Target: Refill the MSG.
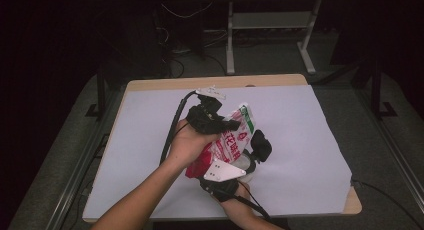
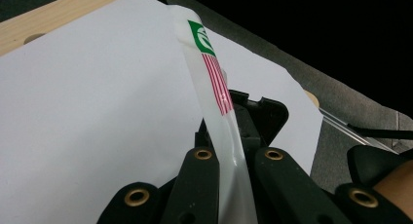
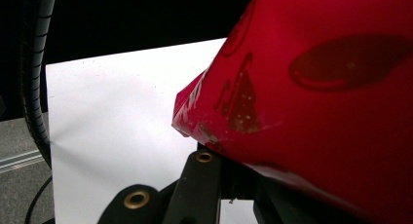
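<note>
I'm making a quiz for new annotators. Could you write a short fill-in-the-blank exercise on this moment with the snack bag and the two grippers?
1. The left gripper is shut on the bag's ____ sealed edge, near the green logo.
2. The right gripper grips the snack bag at its ____ end.
3. The table is covered by a ____ sheet.
4. The bag is held by ____ grippers at once.

Missing words: white; red; white; two

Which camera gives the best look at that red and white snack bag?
The high view: the bag shows nearly whole. The left gripper view shows its sealed edge, the right gripper view a red corner.
</note>
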Available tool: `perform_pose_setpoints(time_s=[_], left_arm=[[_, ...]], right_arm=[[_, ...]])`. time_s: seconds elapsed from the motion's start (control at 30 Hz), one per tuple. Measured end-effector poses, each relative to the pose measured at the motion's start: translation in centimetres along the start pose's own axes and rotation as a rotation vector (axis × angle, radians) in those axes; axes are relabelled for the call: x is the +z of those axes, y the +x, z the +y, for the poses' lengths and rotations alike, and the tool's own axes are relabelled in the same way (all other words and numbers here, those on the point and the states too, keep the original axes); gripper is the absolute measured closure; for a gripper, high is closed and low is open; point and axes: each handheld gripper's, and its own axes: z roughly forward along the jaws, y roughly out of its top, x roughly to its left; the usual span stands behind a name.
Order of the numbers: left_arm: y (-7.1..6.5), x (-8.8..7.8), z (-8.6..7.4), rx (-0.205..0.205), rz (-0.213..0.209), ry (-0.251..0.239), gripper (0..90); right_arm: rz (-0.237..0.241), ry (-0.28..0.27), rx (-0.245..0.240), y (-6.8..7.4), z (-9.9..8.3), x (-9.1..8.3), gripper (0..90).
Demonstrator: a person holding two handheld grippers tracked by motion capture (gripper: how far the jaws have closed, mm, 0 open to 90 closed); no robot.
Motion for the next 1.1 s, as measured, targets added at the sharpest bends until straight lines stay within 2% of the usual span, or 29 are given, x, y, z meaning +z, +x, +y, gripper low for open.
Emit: perform_pose_setpoints(time_s=[1.1], left_arm=[[-0.02, 0.26, 0.02, 0.005, 0.002, 0.002, 89.8]], right_arm=[[-0.002, -0.003, 0.002, 0.01, 0.02, -0.01, 89.9]])
